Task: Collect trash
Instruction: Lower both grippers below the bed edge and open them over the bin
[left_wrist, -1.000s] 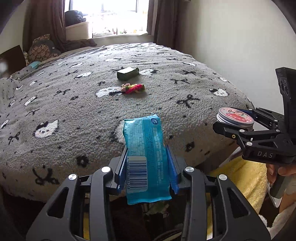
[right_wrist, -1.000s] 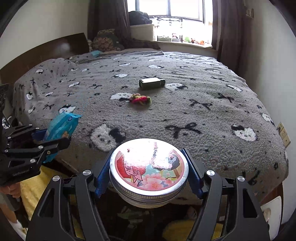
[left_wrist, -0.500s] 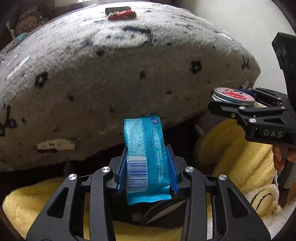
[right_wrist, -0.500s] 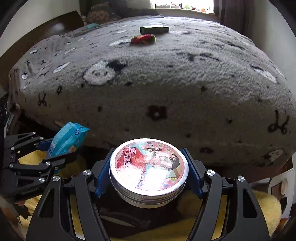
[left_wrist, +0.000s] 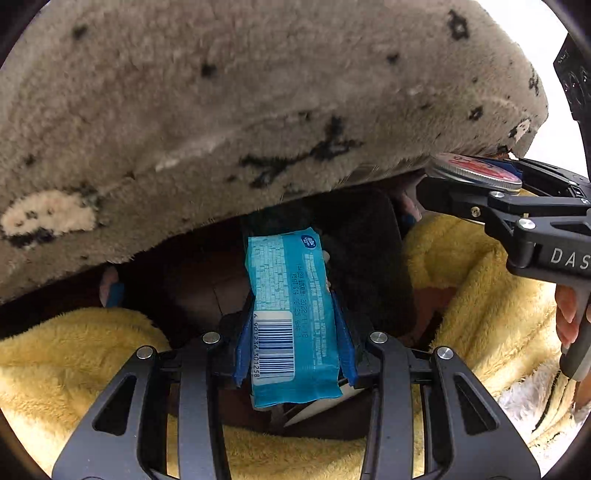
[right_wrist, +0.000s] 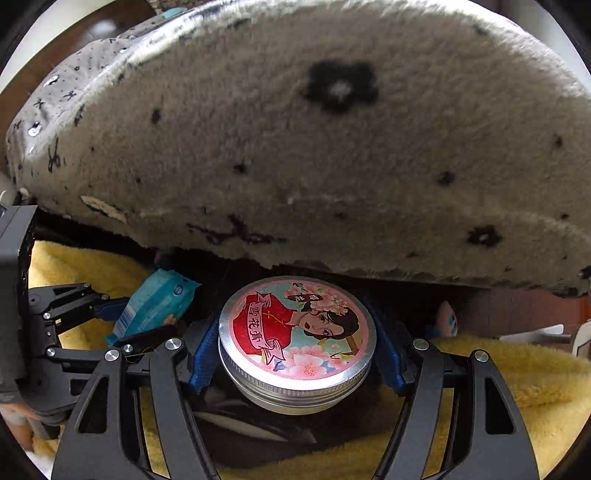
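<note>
There are two tongs and two pieces of trash. The left tongs (left_wrist: 291, 332) pinch one blue packet (left_wrist: 290, 314) with a barcode. The right tongs (right_wrist: 295, 354) pinch one round tin (right_wrist: 297, 332) with Chinese writing; their arm reads "DAS". Beyond them hangs a grey blanket (right_wrist: 295, 147); below lies yellow fleece (left_wrist: 74, 354).

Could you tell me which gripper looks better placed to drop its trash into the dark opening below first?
Probably the left gripper: its blue packet hangs right over the dark opening, while the right gripper's tin sits off to the side.
</note>
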